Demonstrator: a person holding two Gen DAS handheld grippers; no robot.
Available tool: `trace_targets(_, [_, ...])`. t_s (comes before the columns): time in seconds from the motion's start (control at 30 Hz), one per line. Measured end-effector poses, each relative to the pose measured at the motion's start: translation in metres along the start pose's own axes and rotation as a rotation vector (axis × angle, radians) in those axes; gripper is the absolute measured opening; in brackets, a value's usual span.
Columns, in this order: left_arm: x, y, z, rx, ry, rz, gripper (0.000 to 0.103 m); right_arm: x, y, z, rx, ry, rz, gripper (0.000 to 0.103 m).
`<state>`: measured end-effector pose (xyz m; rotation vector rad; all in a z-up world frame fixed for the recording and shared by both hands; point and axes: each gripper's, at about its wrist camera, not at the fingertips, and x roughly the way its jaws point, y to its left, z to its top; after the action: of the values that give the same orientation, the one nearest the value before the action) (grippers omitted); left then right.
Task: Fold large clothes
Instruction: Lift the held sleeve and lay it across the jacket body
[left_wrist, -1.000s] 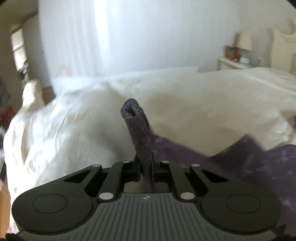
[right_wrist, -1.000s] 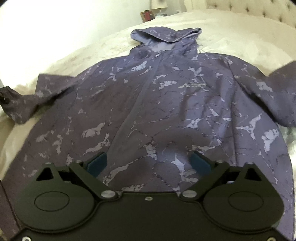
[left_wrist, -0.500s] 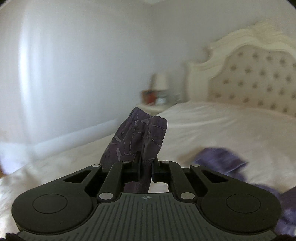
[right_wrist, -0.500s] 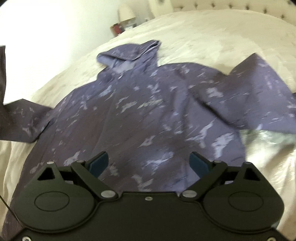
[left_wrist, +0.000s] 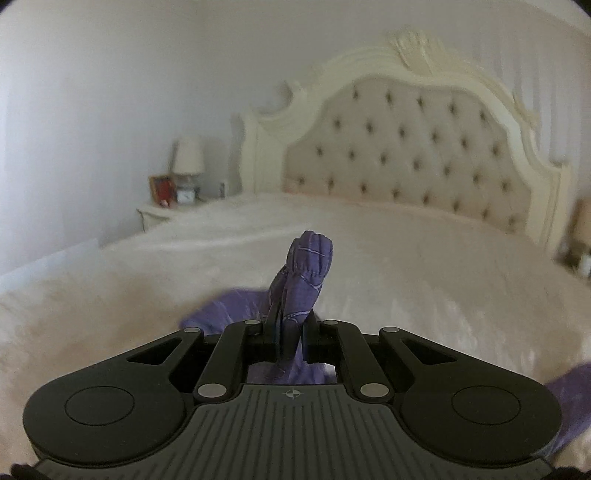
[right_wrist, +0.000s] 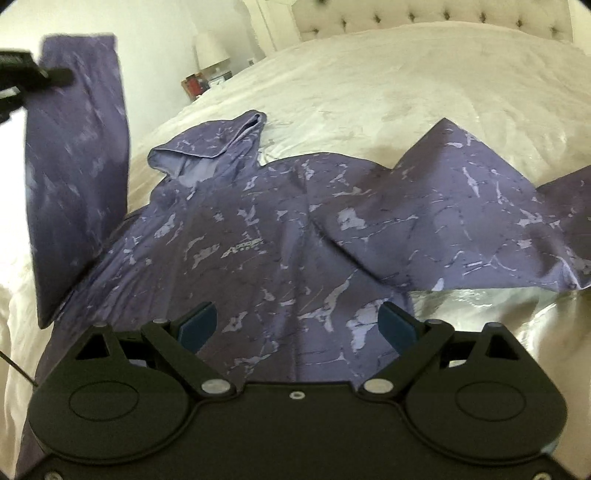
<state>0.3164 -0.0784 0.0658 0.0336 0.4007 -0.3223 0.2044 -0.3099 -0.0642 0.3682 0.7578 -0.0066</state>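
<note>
Purple marbled hooded jacket (right_wrist: 280, 236) lies flat on the cream bed (right_wrist: 406, 81) | left gripper (left_wrist: 290, 332) pinches its sleeve cuff (left_wrist: 310, 258), now lifted up | right gripper (right_wrist: 295, 325) open, empty | sleeve fold starting

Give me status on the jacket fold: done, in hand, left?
Done: jacket lies spread on the bed, and one sleeve is already folded onto the body. In hand: left tongs grip the other sleeve's cuff, lifted clear. Right tongs open, empty. Left: lay that sleeve across, then fold the body and hood.
</note>
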Motion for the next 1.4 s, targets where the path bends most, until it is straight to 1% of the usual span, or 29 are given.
trace_targets(0.1, [0.017,-0.004,-0.027,0.012,0.062,-0.018,0.010,0.002,-0.006,0.002,0.015,0.007,-0.008,0.095])
trace_targets(0.27, [0.023,-0.010,-0.057,0.057,0.145,-0.026,0.012,0.003,-0.014,0.005,0.037,0.007,-0.020,0.095])
trace_targets(0.3, [0.027,-0.010,-0.063,0.061,0.168,-0.040,0.020,0.004,-0.014,0.005,0.038,0.008,-0.022,0.095])
trace_targets(0.33, [0.031,-0.012,-0.066,0.058,0.192,-0.054,0.024,0.005,-0.015,0.004,0.038,0.011,-0.024,0.095])
trace_targets(0.4, [0.034,-0.013,-0.069,0.036,0.234,-0.100,0.043,0.008,-0.014,0.002,0.033,0.020,-0.026,0.095])
trace_targets(0.43, [0.035,-0.010,-0.072,0.021,0.255,-0.130,0.047,0.009,-0.014,0.002,0.030,0.025,-0.027,0.095])
trace_targets(0.5, [0.035,-0.007,-0.080,0.003,0.282,-0.167,0.060,0.012,-0.013,0.001,0.024,0.034,-0.029,0.095])
trace_targets(0.57, [0.030,-0.003,-0.090,0.003,0.287,-0.167,0.070,0.015,-0.013,-0.001,0.021,0.044,-0.030,0.095])
trace_targets(0.6, [0.026,0.000,-0.096,0.010,0.283,-0.161,0.073,0.015,-0.013,-0.002,0.021,0.048,-0.030,0.095])
trace_targets(0.73, [0.013,0.011,-0.115,0.041,0.288,-0.124,0.077,0.020,-0.015,-0.004,0.024,0.068,-0.033,0.095])
trace_targets(0.87, [0.005,0.025,-0.132,0.025,0.313,-0.107,0.079,0.024,-0.013,-0.007,0.014,0.079,-0.040,0.096])
trace_targets(1.03, [-0.008,0.048,-0.141,-0.013,0.271,-0.051,0.083,0.031,-0.013,-0.008,0.008,0.092,-0.045,0.096])
trace_targets(1.13, [-0.018,0.064,-0.144,-0.070,0.241,-0.048,0.083,0.032,-0.013,-0.008,0.006,0.100,-0.047,0.096])
trace_targets(1.23, [-0.033,0.077,-0.145,-0.093,0.206,-0.021,0.083,0.036,-0.012,-0.009,-0.003,0.107,-0.052,0.096])
trace_targets(1.33, [-0.046,0.091,-0.148,-0.123,0.201,-0.013,0.083,0.039,-0.011,-0.012,-0.019,0.110,-0.063,0.096])
trace_targets(1.4, [-0.053,0.100,-0.151,-0.132,0.198,-0.005,0.083,0.041,-0.010,-0.014,-0.030,0.097,-0.065,0.098])
